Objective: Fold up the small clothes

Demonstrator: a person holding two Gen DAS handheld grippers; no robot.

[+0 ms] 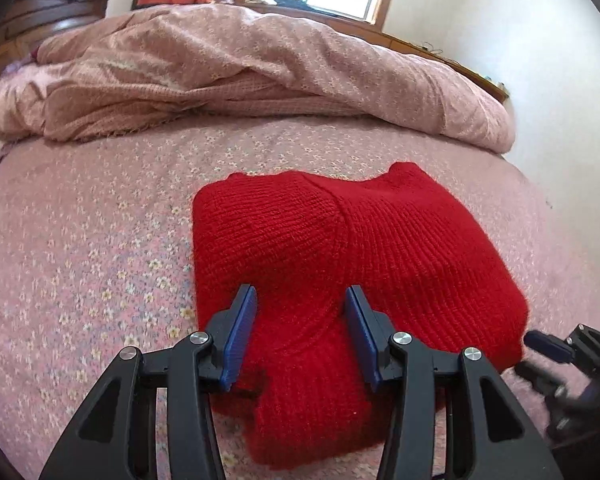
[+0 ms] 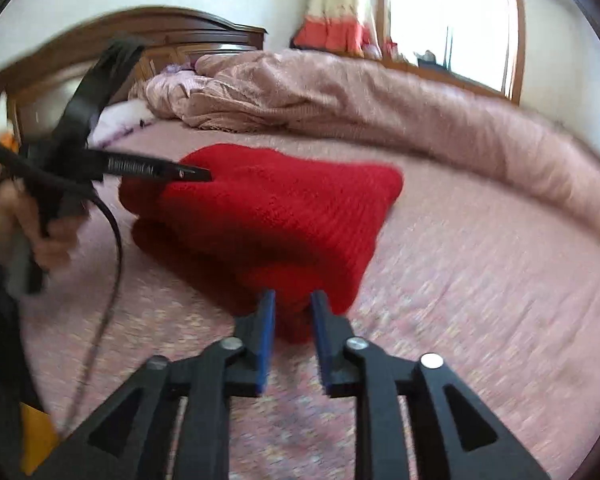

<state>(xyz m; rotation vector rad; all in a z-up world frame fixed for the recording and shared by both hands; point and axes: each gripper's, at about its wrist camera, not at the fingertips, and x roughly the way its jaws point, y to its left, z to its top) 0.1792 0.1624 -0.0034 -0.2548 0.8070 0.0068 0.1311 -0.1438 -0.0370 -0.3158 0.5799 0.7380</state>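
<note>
Left wrist view: red knit sweater (image 1: 340, 256) is lying folded into a thick bundle on the pink floral bedspread (image 1: 80, 248), well clear of the rumpled pink quilt (image 1: 260, 68) heaped behind it.
Left hand-held gripper (image 1: 302, 334): is hovering over the sweater's near edge, its blue pads (image 1: 242, 332) standing apart on either side of a raised fold; they are not pressing the wool, so it is holding nothing.
Right hand-held gripper in this view (image 1: 536, 350): is showing only as a blurred tip beside the sweater's near right corner; its state cannot be read here.
Right wrist view: sweater (image 2: 276, 216) is sitting as a rounded mound in front of the quilt (image 2: 340, 92), with the wooden headboard (image 2: 180, 36) far behind it.
Right hand-held gripper (image 2: 293, 334): is pointing at the sweater's nearest corner with its jaws parted; wool is showing in the gap, yet the pads are not clamping it, so it looks released.
Left hand-held gripper here (image 2: 196, 174): is reaching over the sweater's far left side, held by a hand (image 2: 32, 224).
Handling: sweater is looking soft, springy, light and bulky; folds are likely to slump or spring open.
Where to grip: pinching through all layers at a folded edge or corner should be holding better than plucking the top layer.
</note>
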